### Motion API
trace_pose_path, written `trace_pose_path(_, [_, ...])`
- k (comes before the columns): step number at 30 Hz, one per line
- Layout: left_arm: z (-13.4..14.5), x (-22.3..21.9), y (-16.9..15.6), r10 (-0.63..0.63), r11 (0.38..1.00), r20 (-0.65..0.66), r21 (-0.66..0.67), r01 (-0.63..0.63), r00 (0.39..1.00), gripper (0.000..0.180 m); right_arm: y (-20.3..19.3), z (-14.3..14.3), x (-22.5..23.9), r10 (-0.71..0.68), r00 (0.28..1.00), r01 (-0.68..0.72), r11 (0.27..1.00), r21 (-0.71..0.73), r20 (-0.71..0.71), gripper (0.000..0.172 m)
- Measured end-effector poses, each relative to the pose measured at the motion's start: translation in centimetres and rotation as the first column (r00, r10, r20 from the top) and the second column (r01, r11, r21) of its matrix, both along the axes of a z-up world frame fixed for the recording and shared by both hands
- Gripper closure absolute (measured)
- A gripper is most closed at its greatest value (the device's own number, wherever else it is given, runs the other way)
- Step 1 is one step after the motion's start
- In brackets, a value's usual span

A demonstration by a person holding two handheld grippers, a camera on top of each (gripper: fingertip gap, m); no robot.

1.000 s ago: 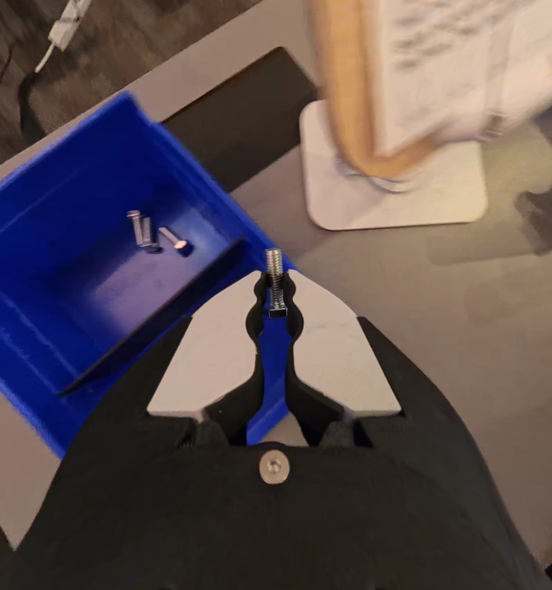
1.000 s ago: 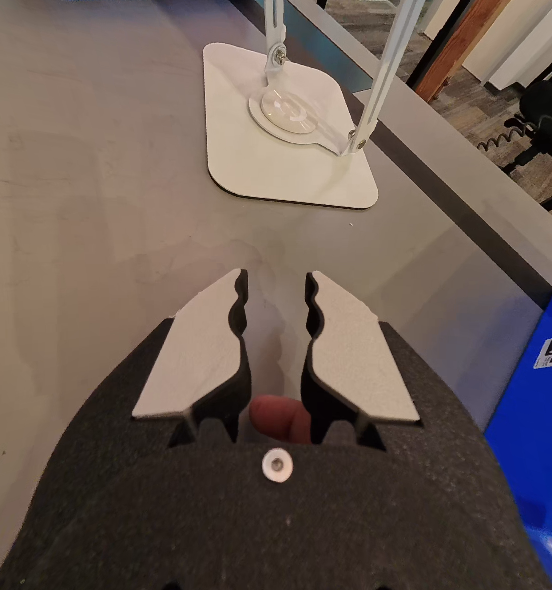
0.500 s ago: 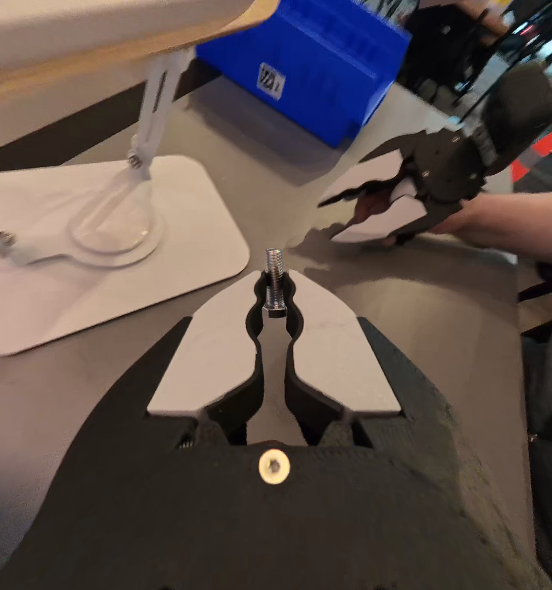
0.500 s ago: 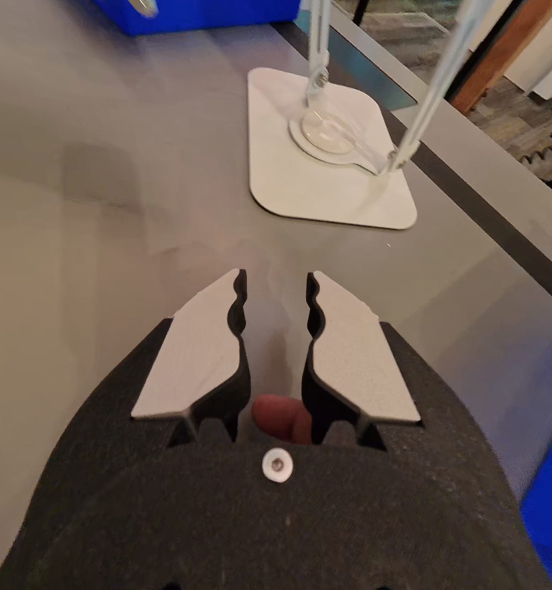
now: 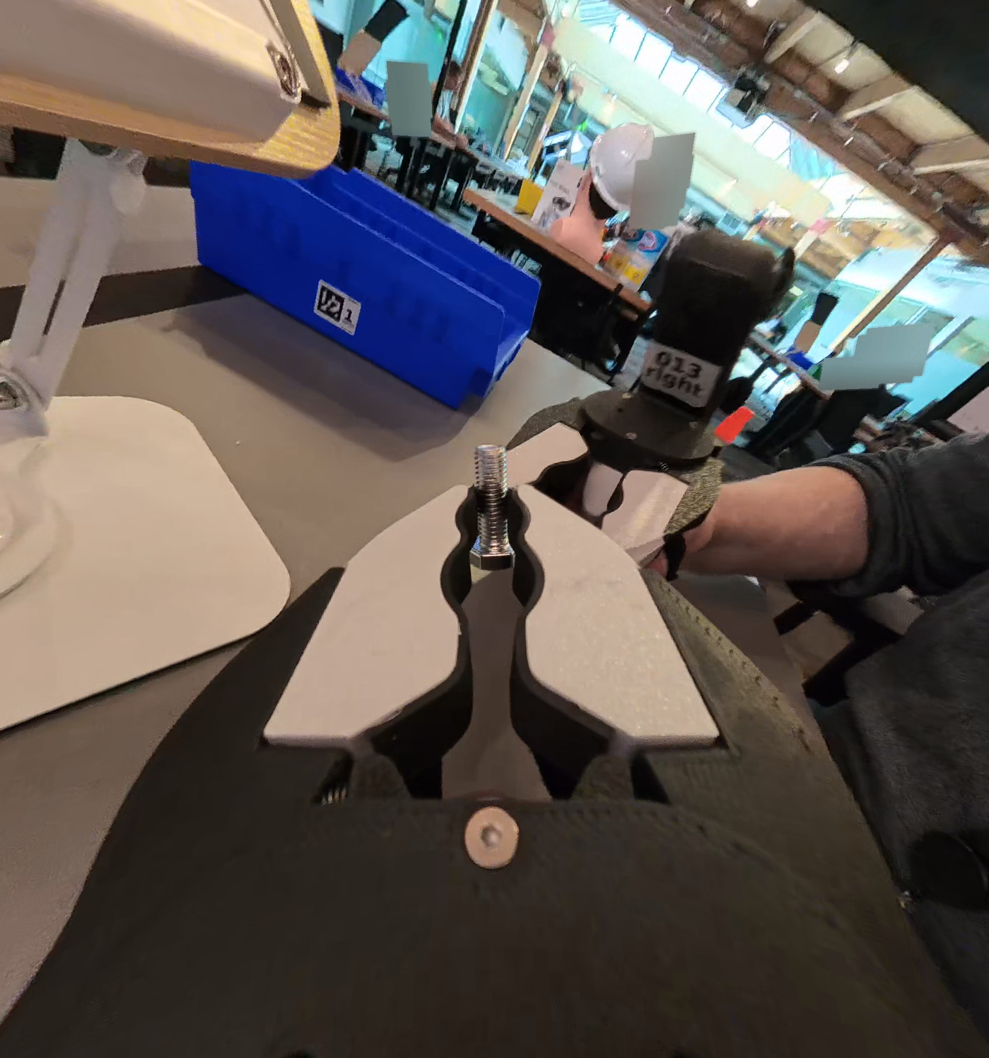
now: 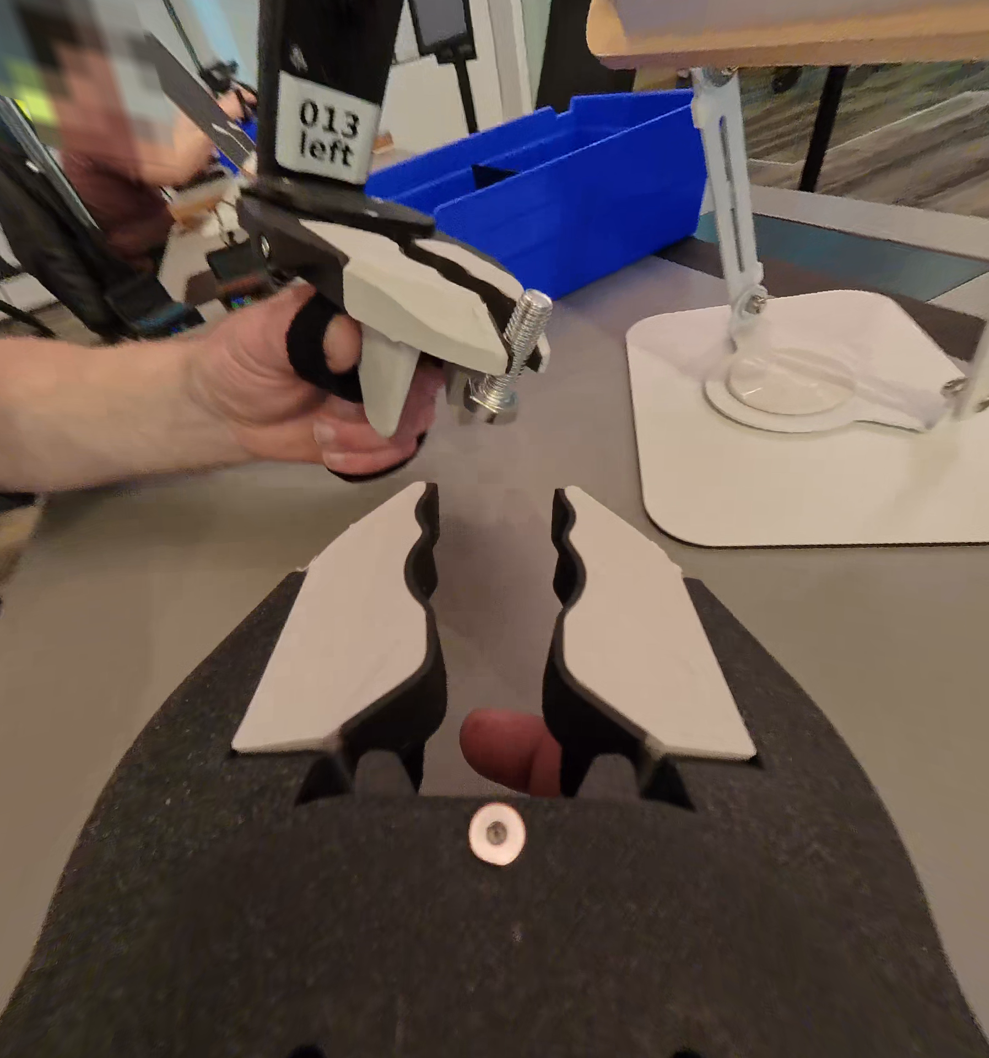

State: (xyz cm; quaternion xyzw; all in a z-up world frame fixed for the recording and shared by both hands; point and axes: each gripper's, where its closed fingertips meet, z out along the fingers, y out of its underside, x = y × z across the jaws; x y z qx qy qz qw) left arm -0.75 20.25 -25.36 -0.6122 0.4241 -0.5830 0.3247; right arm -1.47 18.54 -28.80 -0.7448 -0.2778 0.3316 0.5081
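left gripper (image 5: pixel 492 498) jaws clamp a silver bolt (image 5: pixel 491 504), threads toward 12 o'clock; right gripper (image 6: pixel 495 504) jaws gape bare over the grey counter (image 6: pixel 137 572), white stand base (image 6: pixel 824 469) at 2 o'clock.

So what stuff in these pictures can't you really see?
- Inside of the blue bin: left wrist view shows only its outer wall; right wrist view sees it from low down, so its floor is hidden.
- Top of the white stand: cut off by the upper edge in both views.
- People behind the table: covered by blurred patches.
- Tabletop under the bolt: hidden by the left gripper and its jaws.
- Right hand: mostly behind the right gripper.
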Motion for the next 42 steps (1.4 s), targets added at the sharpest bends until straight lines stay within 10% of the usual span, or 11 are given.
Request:
trace_pose_path(19, [0.3, 1.4, -2.6, -0.105, 0.988, 0.193, -0.094, 0.125, 0.976, 0.171, -0.4, 2.0, -1.1, 0.101, 0.965, -0.111, 0.993, -0.028, -0.242, 0.152])
trace_pose_path(42, [-0.1, 0.5, -3.0, -0.155, 0.987, 0.116, -0.014, 0.157, 0.981, 0.171, -1.1, 0.9, -1.4, 0.148, 0.982, -0.151, 0.988, -0.017, -0.114, 0.153])
